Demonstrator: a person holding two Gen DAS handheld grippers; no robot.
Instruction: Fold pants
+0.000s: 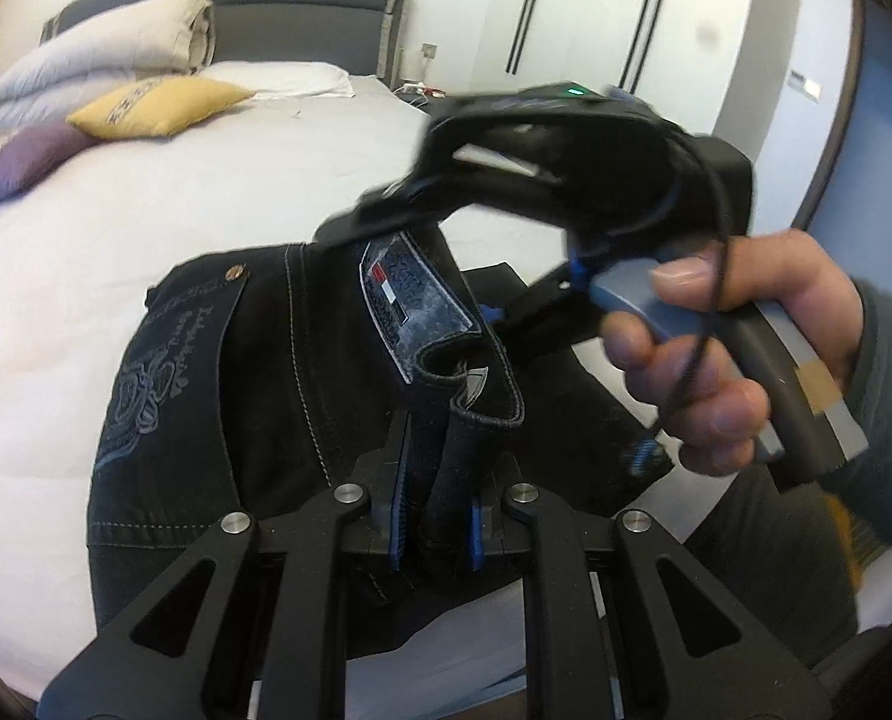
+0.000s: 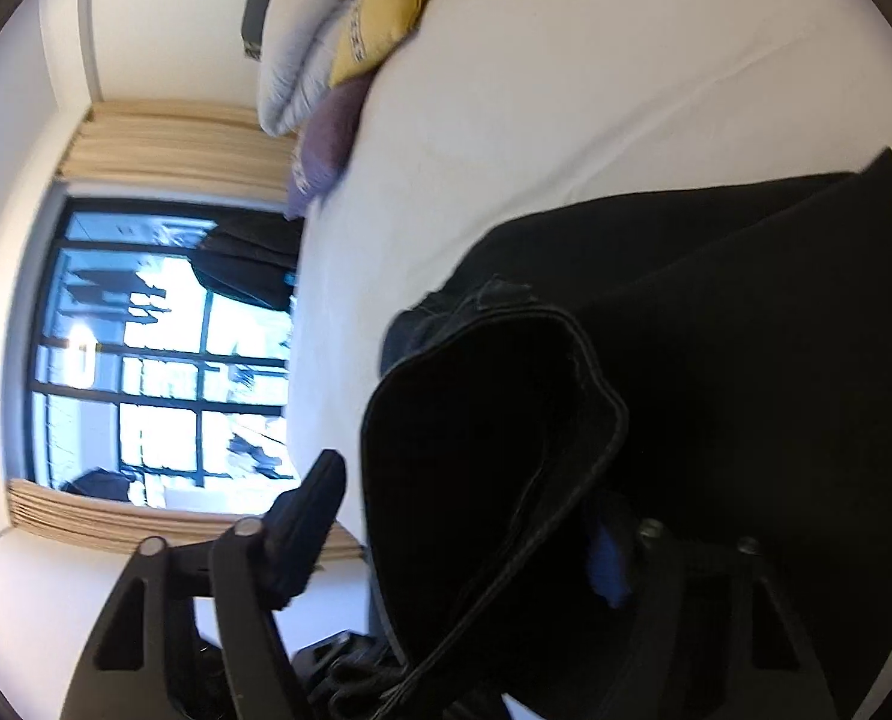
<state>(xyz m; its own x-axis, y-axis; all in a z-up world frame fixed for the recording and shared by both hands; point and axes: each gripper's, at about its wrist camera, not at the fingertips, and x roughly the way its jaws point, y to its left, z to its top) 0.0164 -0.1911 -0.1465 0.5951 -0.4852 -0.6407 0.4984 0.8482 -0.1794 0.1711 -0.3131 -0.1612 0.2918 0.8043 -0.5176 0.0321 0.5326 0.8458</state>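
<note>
Black jeans [image 1: 218, 396] with an embroidered back pocket and a leather label lie on the white bed [image 1: 146, 228]. At the bottom of the left wrist view my left gripper [image 1: 440, 516] is shut on a raised fold of the waistband. A hand [image 1: 716, 354] holds my right gripper [image 1: 416, 273], whose jaws stand apart around the waistband by the label. In the right wrist view the right gripper [image 2: 461, 546] is open with the dark pants [image 2: 716, 360] hanging between its fingers. The left finger [image 2: 308, 522] is clear of the cloth, and the cloth half hides the right finger.
A folded duvet [image 1: 104, 48], a yellow pillow [image 1: 158, 108] and a purple pillow [image 1: 20, 162] lie by the grey headboard [image 1: 302, 6]. White wardrobe doors [image 1: 596, 12] stand at the back right. A window [image 2: 158, 348] with beige curtains is beyond the bed's far side.
</note>
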